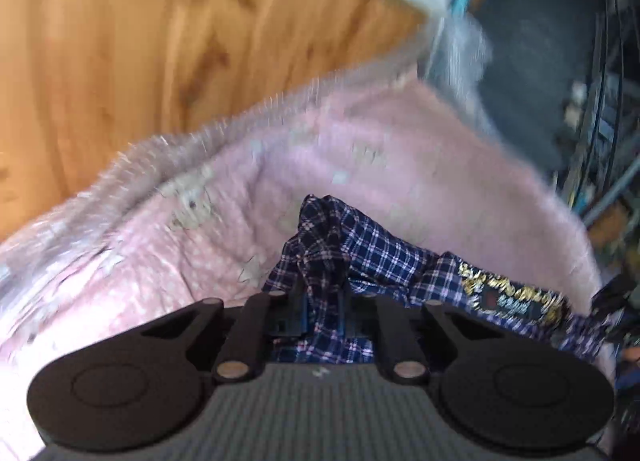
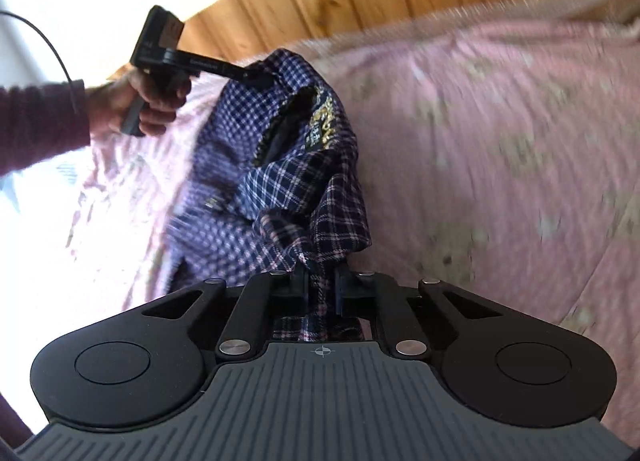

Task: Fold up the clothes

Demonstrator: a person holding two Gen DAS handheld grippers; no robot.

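Shirt: checked shirt (image 2: pixel 280 165) hangs bunched between both grippers, over the pink bedspread (image 2: pixel 500 133)
Left hand-held gripper (image 1: pixel 322 293): pinching the shirt's cloth
Right hand-held gripper (image 2: pixel 322 281): pinching the shirt's edge

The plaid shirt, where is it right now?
The plaid shirt hangs bunched over the pink bedspread, pinched between the left gripper and the right gripper, centre-left in the right wrist view.

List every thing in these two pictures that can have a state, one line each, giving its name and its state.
Checked shirt: bunched and unfolded, lifted off the bed, held at two places.
Left tool: shut on the checked shirt.
Right tool: shut on the checked shirt.
Pink blanket: spread over the bed, slightly wrinkled.
Left hand: gripping the left tool's handle.
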